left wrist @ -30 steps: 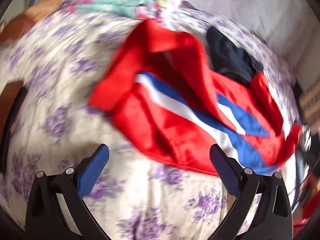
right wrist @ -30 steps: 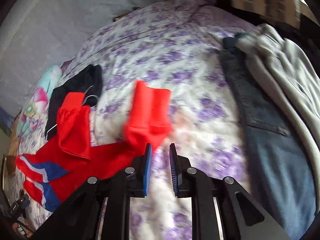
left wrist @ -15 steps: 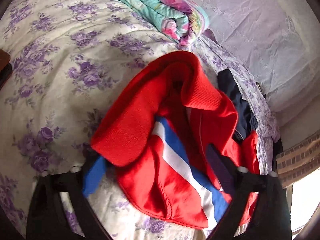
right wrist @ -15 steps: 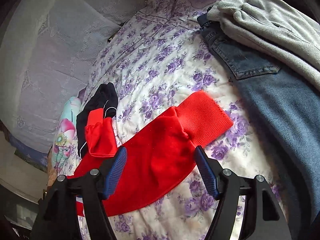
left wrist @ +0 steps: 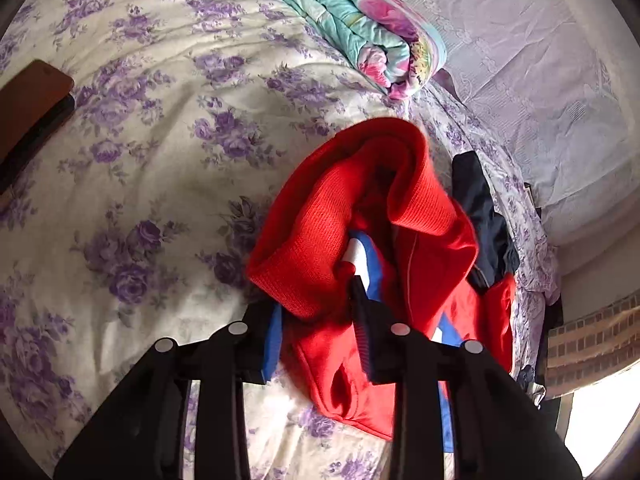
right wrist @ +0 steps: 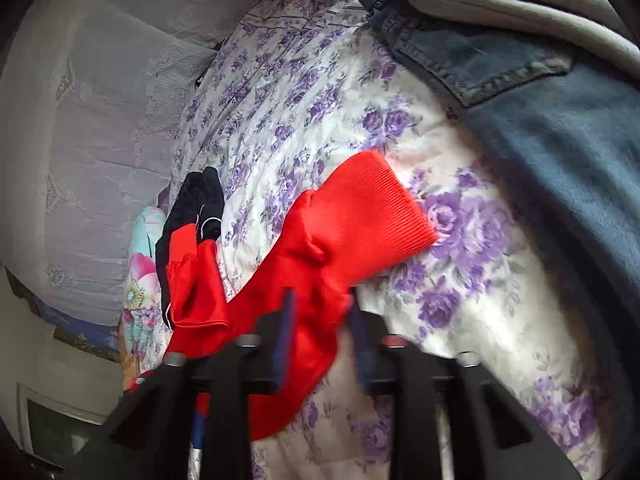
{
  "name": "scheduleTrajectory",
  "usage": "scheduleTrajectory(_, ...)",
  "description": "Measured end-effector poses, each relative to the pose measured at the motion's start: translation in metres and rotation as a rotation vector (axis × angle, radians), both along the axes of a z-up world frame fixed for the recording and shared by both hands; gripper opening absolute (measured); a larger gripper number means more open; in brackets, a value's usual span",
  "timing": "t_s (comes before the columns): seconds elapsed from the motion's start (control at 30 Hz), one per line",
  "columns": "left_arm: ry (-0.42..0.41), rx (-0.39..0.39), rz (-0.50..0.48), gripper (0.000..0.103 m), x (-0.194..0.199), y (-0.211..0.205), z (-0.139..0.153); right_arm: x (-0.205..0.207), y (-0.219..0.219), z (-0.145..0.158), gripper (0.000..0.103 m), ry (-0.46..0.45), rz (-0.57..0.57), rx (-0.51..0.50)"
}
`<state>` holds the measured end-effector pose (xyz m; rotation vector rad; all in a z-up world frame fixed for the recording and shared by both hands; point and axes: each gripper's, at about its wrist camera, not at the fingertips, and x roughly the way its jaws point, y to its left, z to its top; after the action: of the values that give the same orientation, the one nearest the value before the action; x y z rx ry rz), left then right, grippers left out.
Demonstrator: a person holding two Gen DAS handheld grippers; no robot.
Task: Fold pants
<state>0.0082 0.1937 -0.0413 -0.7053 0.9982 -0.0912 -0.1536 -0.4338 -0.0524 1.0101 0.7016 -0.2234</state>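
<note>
Red pants (left wrist: 420, 216) lie bunched on the floral bedsheet (left wrist: 160, 160), pinched by both left tool (left wrist: 320, 340) and right tool (right wrist: 320, 340).

Left claw (left wrist: 318, 334): wide open 1.0 s ago, now narrowed around ribbed waistband of red pants (left wrist: 332, 236). Right claw (right wrist: 320, 342): opened at 0.5 s, now closing on red leg fabric.

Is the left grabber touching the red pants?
Touching. In the left wrist view, the left gripper has its fingers closing around the ribbed cuff of the red pants, with red cloth bunched between the blue pads and lying against them.
</note>
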Motion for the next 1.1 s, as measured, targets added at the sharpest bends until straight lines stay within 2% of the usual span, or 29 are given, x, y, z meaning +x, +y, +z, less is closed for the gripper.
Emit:
scheduleTrajectory(0.07,-0.023,0.029,-0.023,0.025,-0.007,0.001,0.017,-0.003,0.008,0.020,0.007,-0.004,0.049,-0.075)
scheduleTrajectory(0.13,-0.027,0.059,-0.035,0.025,-0.020,0.005,0.029,-0.017,0.010,0.032,0.007,0.038,0.089,-0.152)
scheduleTrajectory(0.17,-0.016,0.070,-0.030,0.025,-0.029,0.008,0.030,-0.028,0.006,0.030,0.007,0.070,0.088,-0.152)
scheduleTrajectory(0.23,0.031,0.078,-0.022,0.025,-0.044,0.016,0.020,-0.045,0.000,0.015,0.008,0.134,0.092,-0.130)
scheduleTrajectory(0.3,0.108,0.082,-0.021,0.031,-0.054,0.022,-0.002,-0.054,0.001,0.001,0.011,0.173,0.103,-0.109)
scheduleTrajectory(0.33,0.136,0.086,-0.013,0.036,-0.059,0.024,-0.012,-0.058,0.001,0.001,0.016,0.170,0.083,-0.104)
scheduleTrajectory(0.4,0.107,0.059,0.000,0.045,-0.065,0.027,-0.008,-0.065,-0.002,0.014,0.054,0.175,0.007,-0.151)
scheduleTrajectory(0.43,0.104,0.079,0.012,0.066,-0.066,0.029,-0.001,-0.069,-0.003,0.026,0.060,0.175,-0.046,-0.222)
scheduleTrajectory(0.47,0.092,0.110,0.034,0.087,-0.068,0.032,0.007,-0.072,-0.004,0.038,0.061,0.178,-0.084,-0.295)
scheduleTrajectory(0.53,0.034,0.174,0.103,0.092,-0.075,0.041,0.027,-0.064,0.000,0.059,0.061,0.175,-0.089,-0.430)
scheduleTrajectory(0.6,-0.002,0.155,0.123,0.092,-0.076,0.049,0.039,-0.041,0.015,0.076,0.062,0.127,0.018,-0.519)
scheduleTrajectory(0.67,-0.028,0.098,0.118,0.092,-0.073,0.049,0.048,-0.004,0.043,0.085,0.062,0.091,0.167,-0.591)
scheduleTrajectory(0.73,-0.031,0.063,0.065,0.093,-0.064,0.037,0.050,0.031,0.076,0.090,0.063,0.042,0.287,-0.611)
scheduleTrajectory(0.83,-0.024,0.031,-0.012,0.094,-0.051,0.008,0.046,0.083,0.121,0.089,0.073,0.010,0.425,-0.617)
scheduleTrajectory(0.93,0.006,-0.001,-0.039,0.097,-0.037,-0.018,0.033,0.124,0.165,0.084,0.075,0.024,0.574,-0.696)
scheduleTrajectory(1.0,0.043,-0.007,-0.051,0.097,-0.023,-0.030,0.022,0.148,0.193,0.073,0.075,0.090,0.684,-0.822)
scheduleTrajectory(1.07,0.081,0.010,-0.032,0.097,-0.008,-0.036,0.011,0.162,0.212,0.064,0.075,0.128,0.748,-0.931)
scheduleTrajectory(1.1,0.094,0.000,-0.021,0.097,-0.001,-0.037,0.007,0.168,0.213,0.063,0.075,0.118,0.761,-0.935)
